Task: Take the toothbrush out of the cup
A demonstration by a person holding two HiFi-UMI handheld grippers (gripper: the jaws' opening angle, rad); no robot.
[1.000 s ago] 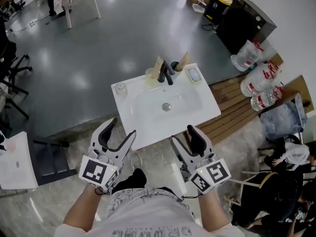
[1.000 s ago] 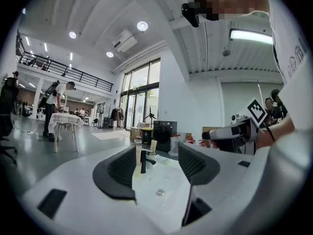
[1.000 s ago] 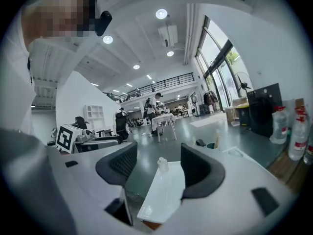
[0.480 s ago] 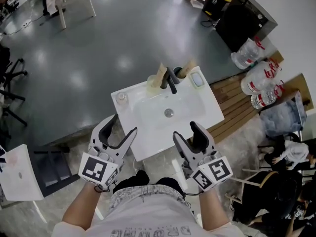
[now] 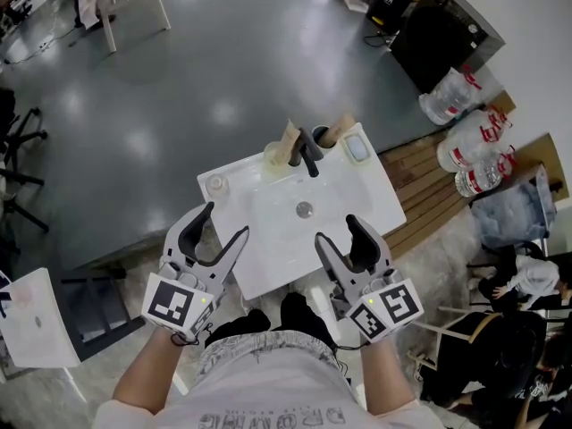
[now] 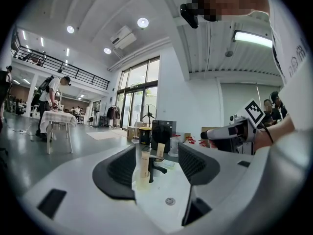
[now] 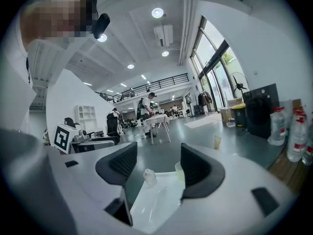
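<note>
1. Left gripper (image 5: 223, 223): hangs over the near left edge of the sink (image 5: 380, 190), jaws wide apart, empty.
2. Bottle (image 5: 214, 184): small, clear, on the left rim, just ahead of that gripper; no part of the task.
3. Cup (image 5: 271, 159): clear, at the back rim, left of the tap (image 5: 307, 153). Holds a tall beige piece, likely the toothbrush (image 5: 289, 138), leaning out above the lip; too small to be sure.
4. Second cup (image 5: 319, 136): dark, right of the tap, with a similar beige piece (image 5: 338, 125). Cannot tell which of the two is the brush.
5. Right gripper (image 5: 337, 232): over the near right edge, jaws likewise spread, nothing held.
6. Step in hand, by judgement: the approach. Both grippers well apart from the cups, nothing grasped yet.
7. Next move calls for reaching across the sink to the back rim, clear of the tap. Then setting the jaws either side of the beige piece above the lip, closing, and lifting straight up so as not to tip the cup.
</note>
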